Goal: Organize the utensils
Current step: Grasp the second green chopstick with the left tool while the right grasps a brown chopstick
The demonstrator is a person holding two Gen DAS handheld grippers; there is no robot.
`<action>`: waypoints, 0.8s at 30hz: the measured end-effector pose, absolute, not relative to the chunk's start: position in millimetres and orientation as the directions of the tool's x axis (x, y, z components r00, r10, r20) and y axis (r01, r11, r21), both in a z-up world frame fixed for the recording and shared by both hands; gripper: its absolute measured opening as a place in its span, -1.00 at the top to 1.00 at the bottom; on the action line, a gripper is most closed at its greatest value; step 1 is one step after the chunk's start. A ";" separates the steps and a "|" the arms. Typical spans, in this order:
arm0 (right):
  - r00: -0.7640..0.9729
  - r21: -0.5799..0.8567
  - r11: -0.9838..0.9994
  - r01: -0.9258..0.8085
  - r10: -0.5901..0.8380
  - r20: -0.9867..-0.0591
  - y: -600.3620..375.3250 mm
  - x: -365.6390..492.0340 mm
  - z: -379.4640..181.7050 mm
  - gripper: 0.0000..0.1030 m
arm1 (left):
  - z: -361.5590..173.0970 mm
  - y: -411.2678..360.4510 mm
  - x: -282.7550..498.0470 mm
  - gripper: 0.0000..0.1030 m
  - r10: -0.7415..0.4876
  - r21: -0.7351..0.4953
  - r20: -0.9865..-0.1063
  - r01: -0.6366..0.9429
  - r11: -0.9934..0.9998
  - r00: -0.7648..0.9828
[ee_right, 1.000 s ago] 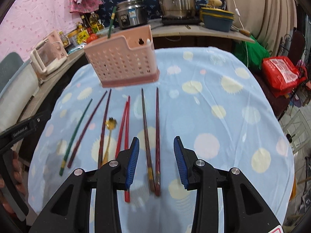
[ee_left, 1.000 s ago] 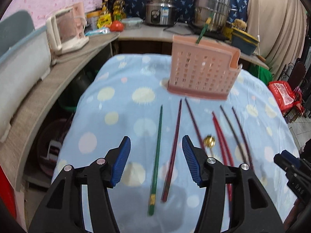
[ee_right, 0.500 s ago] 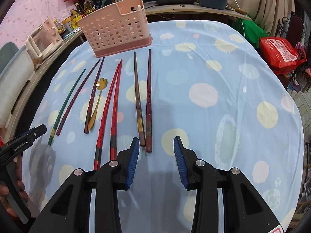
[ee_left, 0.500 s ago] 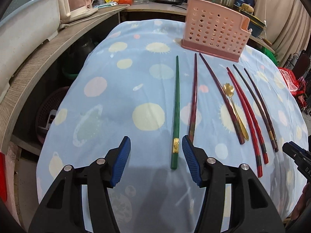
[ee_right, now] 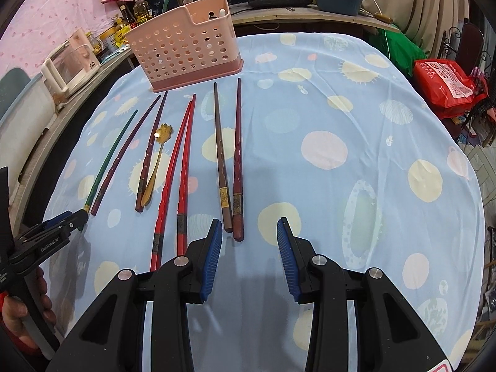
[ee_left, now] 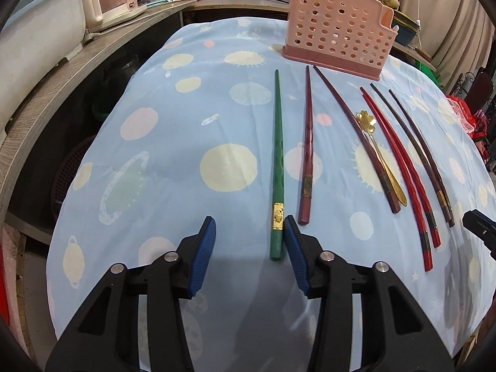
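The left claw [ee_left: 249,241], black-armed with blue ribbed pads, is low over the surface [ee_left: 173,142], a table draped in a pale blue cloth printed with cream discs and planets. Its jaws are closing around the thick butt end of a long green chopstick with a gold band [ee_left: 278,167]; the stick lies between the pads, hard against the right-hand one, while the other pad stands clear of it, so nothing is pinched. Just beside the green stick lie two dark maroon chopsticks [ee_left: 307,152], then a small gold spoon with a flower-shaped bowl [ee_left: 376,152], a pair of bright red chopsticks [ee_left: 400,167] and a pair of dark brown chopsticks [ee_left: 415,142], all pointing their thin tips toward a pink perforated plastic utensil holder [ee_left: 338,34] that stands upright at the far edge of the cloth. The right claw [ee_right: 249,231] is spread with nothing between its pads, its tips at the butt ends of the brown pair [ee_right: 231,155]. At the left of the right wrist view a hand [ee_right: 21,313] grips the left tool's handle.
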State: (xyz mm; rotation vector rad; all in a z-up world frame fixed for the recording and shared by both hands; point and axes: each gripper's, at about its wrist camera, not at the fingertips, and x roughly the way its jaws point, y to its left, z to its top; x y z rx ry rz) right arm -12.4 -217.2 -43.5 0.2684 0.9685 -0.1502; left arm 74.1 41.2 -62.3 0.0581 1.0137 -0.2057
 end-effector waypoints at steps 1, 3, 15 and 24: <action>0.560 0.158 0.956 0.246 -0.007 -0.828 -217.2 -12.9 -43.5 0.30 | -62.7 42.5 74.9 0.24 -0.141 -0.045 -0.846 0.196 0.980 0.513; 0.560 0.157 0.957 0.245 -0.007 -0.828 -217.1 -12.3 -43.8 0.30 | -63.2 44.2 76.4 0.30 -0.135 -0.040 -0.845 0.190 0.981 0.517; 0.567 0.149 0.957 0.247 -0.019 -0.823 -219.0 -1.0 -39.4 0.37 | -63.9 38.9 80.3 0.82 -0.166 -0.062 -0.849 0.217 0.974 0.502; 0.556 0.137 0.963 0.231 -0.015 -0.831 -214.6 15.6 -49.5 0.67 | -64.5 39.1 81.1 0.82 -0.168 -0.071 -0.852 0.208 0.976 0.495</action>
